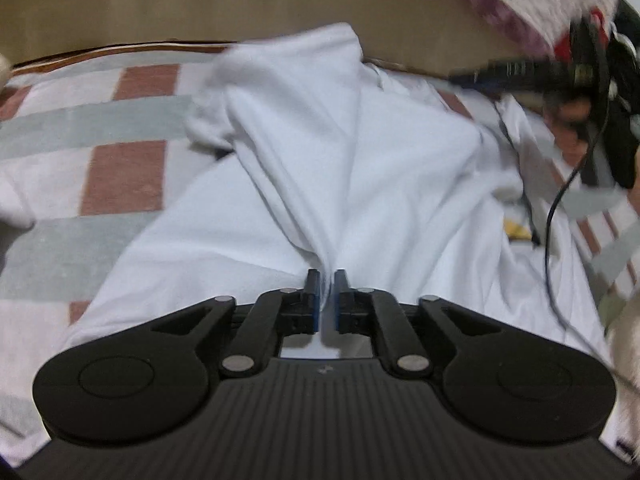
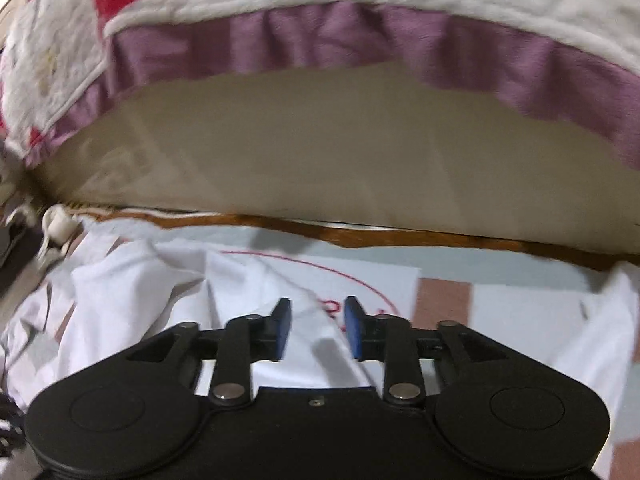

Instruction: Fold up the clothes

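A white shirt (image 1: 360, 152) lies crumpled on the bed. In the left wrist view one fold is drawn up into a taut ridge that runs into my left gripper (image 1: 329, 280). Its blue pads stand close together with the cloth pinched between them. In the right wrist view the same shirt (image 2: 140, 292) shows a thin red circle print (image 2: 360, 276). My right gripper (image 2: 318, 312) hangs over it with its jaws apart; a soft fold lies between them, untouched by the pads. That gripper also shows, blurred, at the upper right of the left wrist view (image 1: 464, 78), held by a hand (image 1: 572, 114).
The sheet (image 1: 120, 168) is checked in grey, white and brick red. A tan headboard (image 2: 320, 152) rises behind a wooden bed edge (image 2: 400, 236). A white quilt with purple trim (image 2: 320, 36) hangs above. A dark cable (image 1: 554, 216) trails over the shirt, and a white plug (image 2: 58, 226) lies at the left.
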`<state>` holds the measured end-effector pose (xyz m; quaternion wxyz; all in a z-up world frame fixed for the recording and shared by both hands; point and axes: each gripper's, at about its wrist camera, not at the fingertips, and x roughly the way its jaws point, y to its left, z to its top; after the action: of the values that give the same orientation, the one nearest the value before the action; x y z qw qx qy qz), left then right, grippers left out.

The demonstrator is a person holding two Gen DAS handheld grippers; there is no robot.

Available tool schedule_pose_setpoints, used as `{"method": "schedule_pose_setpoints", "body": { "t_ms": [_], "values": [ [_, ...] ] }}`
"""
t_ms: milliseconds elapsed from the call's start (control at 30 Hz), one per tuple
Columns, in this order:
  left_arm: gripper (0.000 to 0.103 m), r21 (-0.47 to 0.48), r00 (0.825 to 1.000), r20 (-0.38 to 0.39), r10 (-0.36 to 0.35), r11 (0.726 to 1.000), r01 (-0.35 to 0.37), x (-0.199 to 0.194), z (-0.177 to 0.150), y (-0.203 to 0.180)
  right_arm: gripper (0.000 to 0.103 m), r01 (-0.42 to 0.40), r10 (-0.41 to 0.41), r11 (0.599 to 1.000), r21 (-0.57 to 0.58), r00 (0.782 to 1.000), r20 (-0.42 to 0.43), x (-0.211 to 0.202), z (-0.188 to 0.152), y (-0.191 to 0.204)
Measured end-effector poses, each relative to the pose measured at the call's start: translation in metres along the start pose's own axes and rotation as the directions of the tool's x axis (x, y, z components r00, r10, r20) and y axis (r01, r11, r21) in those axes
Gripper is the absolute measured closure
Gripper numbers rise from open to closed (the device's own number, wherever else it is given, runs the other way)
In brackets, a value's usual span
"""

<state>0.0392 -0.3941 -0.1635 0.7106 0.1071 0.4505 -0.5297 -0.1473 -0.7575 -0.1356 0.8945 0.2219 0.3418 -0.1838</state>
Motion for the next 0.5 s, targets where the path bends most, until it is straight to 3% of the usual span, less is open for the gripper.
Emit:
{"method": "schedule_pose_setpoints", "body": {
  "t_ms": [33,67,100,200,233,267,367,400,433,500],
  "values": [
    [0.071,-0.040,0.999,0.043,-0.005,0.999,0.007,-0.009,0.004,0.003,0.059,-0.018,0.018,1.000,-0.004,1.000,-0.014,0.008,-0.001,0.000],
    [0.056,-0.079,0.996,0.086,-0.008,0.997,0.015,-0.017,0.008,0.006,0.056,-0.031,0.031,1.000,-0.006,0.999,-0.026,0.017,-0.004,0.005],
    [0.051,-0.119,0.992,0.123,-0.010,0.993,0.025,-0.022,0.014,0.013,0.050,-0.035,0.035,0.999,0.003,0.999,-0.041,0.025,-0.008,0.009],
    [0.050,-0.229,0.983,0.181,0.002,0.972,0.040,-0.022,0.036,0.038,0.052,-0.027,0.028,0.999,0.032,0.998,-0.057,0.040,-0.017,0.008],
    [0.049,-0.265,0.983,0.181,0.006,0.963,0.043,-0.016,0.043,0.046,0.064,-0.023,0.024,1.000,0.014,0.999,-0.044,0.040,-0.019,0.011],
    [0.048,-0.298,0.985,0.173,-0.003,0.953,0.055,-0.007,0.050,0.054,0.097,-0.022,0.021,0.999,-0.026,0.999,-0.031,0.038,-0.018,0.017],
    [0.047,-0.344,0.994,0.085,-0.073,0.934,0.098,0.032,0.070,0.064,0.097,0.002,0.002,0.998,-0.062,0.998,0.057,0.018,-0.012,0.024],
    [0.047,-0.319,0.995,0.050,-0.092,0.942,0.103,0.046,0.075,0.061,0.097,-0.001,0.005,0.999,-0.053,0.997,0.083,0.012,-0.009,0.023],
    [0.047,-0.287,0.996,0.008,-0.092,0.954,0.090,0.063,0.080,0.056,0.097,0.003,0.001,0.999,-0.045,0.995,0.102,0.007,-0.007,0.022],
    [0.047,-0.249,0.999,-0.020,-0.027,0.968,0.021,0.081,0.087,0.051,0.097,0.019,-0.015,0.999,-0.028,0.992,0.122,0.002,-0.004,0.017]
  ]
}}
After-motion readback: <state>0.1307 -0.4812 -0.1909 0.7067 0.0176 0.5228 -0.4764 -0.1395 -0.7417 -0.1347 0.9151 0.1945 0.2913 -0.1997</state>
